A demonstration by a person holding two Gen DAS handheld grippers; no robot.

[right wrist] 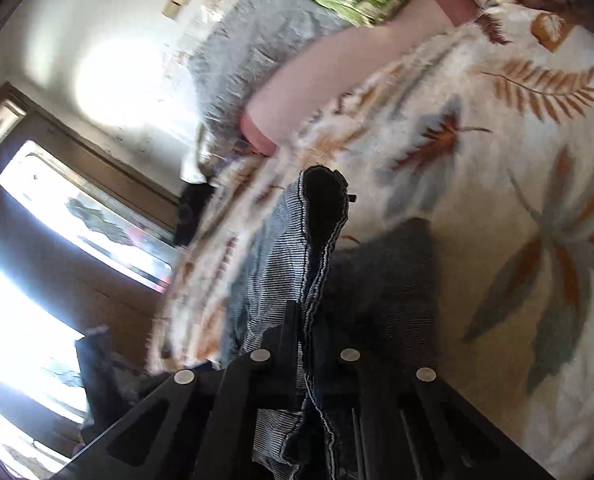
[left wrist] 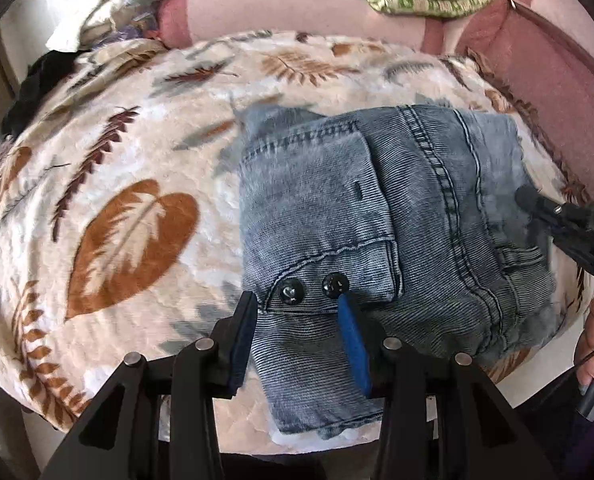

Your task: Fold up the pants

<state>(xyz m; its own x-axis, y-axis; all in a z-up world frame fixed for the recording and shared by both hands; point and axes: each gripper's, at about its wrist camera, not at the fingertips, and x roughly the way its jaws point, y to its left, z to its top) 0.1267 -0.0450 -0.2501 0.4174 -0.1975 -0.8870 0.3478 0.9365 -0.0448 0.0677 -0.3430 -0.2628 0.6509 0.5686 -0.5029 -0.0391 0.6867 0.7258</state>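
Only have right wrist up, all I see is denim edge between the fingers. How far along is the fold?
Observer: In the left wrist view the jeans lie as a compact folded bundle on the leaf-print blanket.
Operator: Left gripper holding anything?
Observer: No. The left gripper is open, fingers straddling the near edge by the two black buttons.
Operator: Where does my right gripper sit on the bundle?
Observer: The right gripper comes in at the bundle's right edge; your view shows it shut on a denim edge.

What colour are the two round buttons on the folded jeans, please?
Glossy black buttons on faded blue-grey jeans; the left wrist view shows them best.
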